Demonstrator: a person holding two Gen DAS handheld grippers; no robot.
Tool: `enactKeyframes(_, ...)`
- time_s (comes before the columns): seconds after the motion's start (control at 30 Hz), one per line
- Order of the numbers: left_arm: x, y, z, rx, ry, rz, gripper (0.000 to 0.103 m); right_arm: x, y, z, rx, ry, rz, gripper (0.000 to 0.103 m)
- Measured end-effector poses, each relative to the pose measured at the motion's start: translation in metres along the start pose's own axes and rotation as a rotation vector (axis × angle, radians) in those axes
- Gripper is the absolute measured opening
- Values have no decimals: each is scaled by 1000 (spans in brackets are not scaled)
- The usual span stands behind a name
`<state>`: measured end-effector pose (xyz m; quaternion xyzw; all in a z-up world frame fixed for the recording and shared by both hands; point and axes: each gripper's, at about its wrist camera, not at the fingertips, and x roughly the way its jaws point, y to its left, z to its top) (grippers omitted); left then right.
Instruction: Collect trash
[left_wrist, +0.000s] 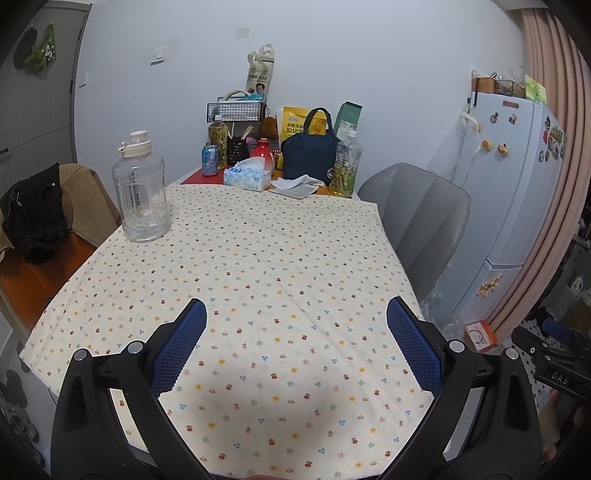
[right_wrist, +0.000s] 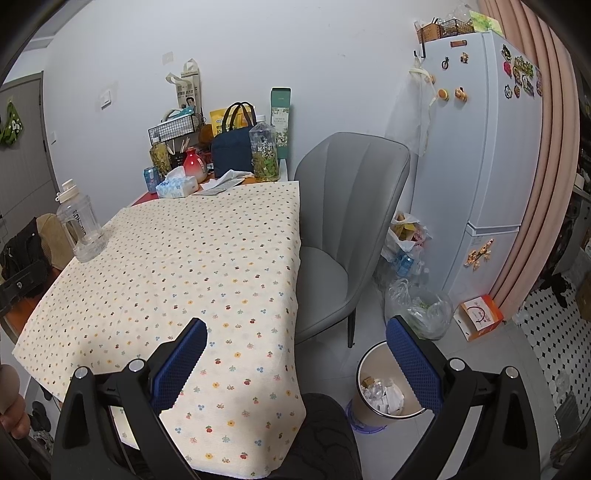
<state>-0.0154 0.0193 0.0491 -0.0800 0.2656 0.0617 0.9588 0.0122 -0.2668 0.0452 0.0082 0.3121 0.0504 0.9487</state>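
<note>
Left gripper (left_wrist: 295, 317) spread wide and empty over the flowered tablecloth (left_wrist: 258, 258), right gripper (right_wrist: 295, 334) also released, trash bin (right_wrist: 373, 363) with crumpled paper below it

White walls, grey chair (right_wrist: 343, 236) beside clothed table (right_wrist: 177, 258), fridge (right_wrist: 480, 147), pink curtain (right_wrist: 554, 147)

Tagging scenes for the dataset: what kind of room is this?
Most likely a small home dining corner or kitchenette. A table under a floral tablecloth stands against the wall with a grey chair beside it, a white fridge covered in magnets close by, and a waste bin with crumpled paper on the floor.
</note>
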Motion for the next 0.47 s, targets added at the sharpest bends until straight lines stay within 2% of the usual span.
enactKeyframes(0.47,4,-1,-1,-2,21,-18,97,1,-1,0,2,4,-2,95)
